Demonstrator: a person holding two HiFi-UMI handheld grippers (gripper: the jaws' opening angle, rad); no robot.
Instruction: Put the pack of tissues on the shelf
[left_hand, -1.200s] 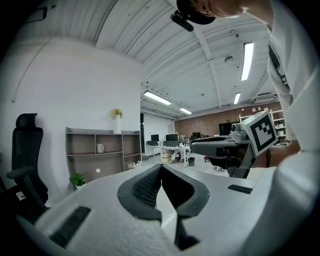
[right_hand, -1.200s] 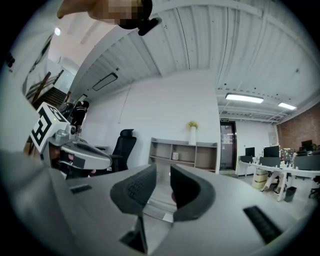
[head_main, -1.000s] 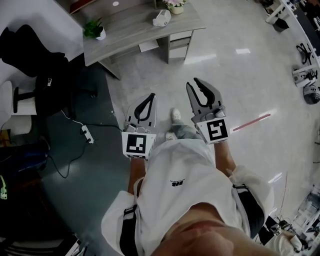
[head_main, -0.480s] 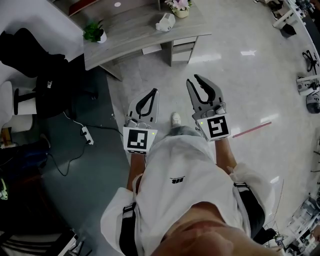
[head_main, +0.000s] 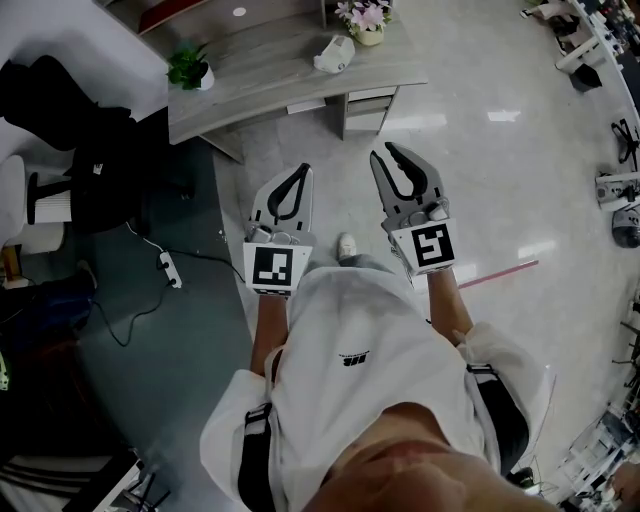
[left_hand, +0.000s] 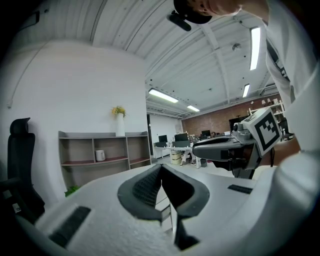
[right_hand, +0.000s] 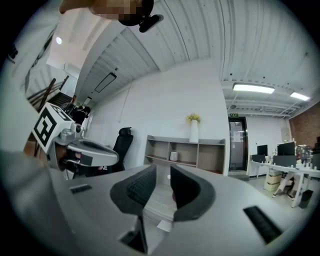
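Pale office floor (head_main: 500, 200) before the shelf (left_hand: 102, 150): left gripper (head_main: 302, 170) clenched empty, right gripper (head_main: 384, 154) parted, empty, both well short.

Centre frame: white left gripper (head_main: 302, 170), tips together, beside white right gripper (head_main: 381, 150), jaws parted, empty, above pale glossy floor (head_main: 490, 180). Top: grey wooden desk (head_main: 270, 72) with small green potted plant (head_main: 188, 66). Left edge: black office chair (head_main: 70, 120).

Bright ceil. strips (right_hand: 253, 88) — fisheye, dark corners
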